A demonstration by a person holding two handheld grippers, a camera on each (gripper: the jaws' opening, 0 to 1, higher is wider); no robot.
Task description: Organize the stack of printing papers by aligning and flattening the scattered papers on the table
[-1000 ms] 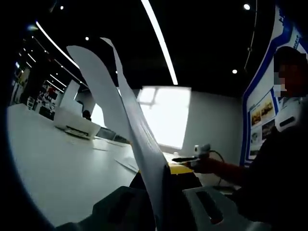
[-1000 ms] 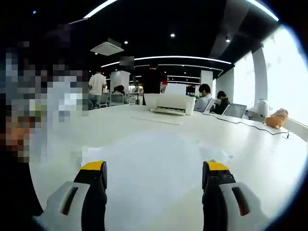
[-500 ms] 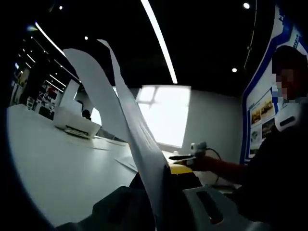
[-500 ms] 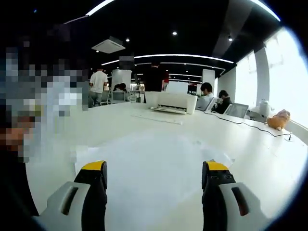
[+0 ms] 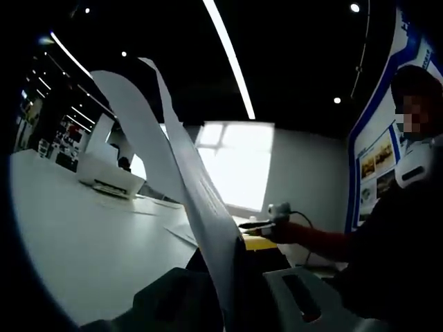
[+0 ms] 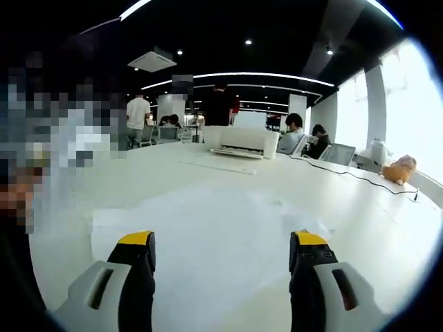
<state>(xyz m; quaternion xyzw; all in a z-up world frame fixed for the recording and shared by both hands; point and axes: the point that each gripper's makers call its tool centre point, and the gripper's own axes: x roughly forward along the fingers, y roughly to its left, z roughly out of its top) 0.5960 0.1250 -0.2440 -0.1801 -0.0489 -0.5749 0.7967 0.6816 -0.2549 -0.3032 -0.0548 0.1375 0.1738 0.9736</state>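
— White sheets, how many?
— Two sheets pinched upright by the left gripper; more papers lie flat mid-desk.
— Right gripper?
— Jaws spread wide, holding nothing, above the papers.

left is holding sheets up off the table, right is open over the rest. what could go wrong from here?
1. The left hand-held gripper pinches the sheets at their bottom edge only; they rise and curl over unsupported, so they may crease or slip out.
2. The papers on the table lie loose and uneven under the open right hand-held gripper; pressing down could push them further askew on the white table or wrinkle them.
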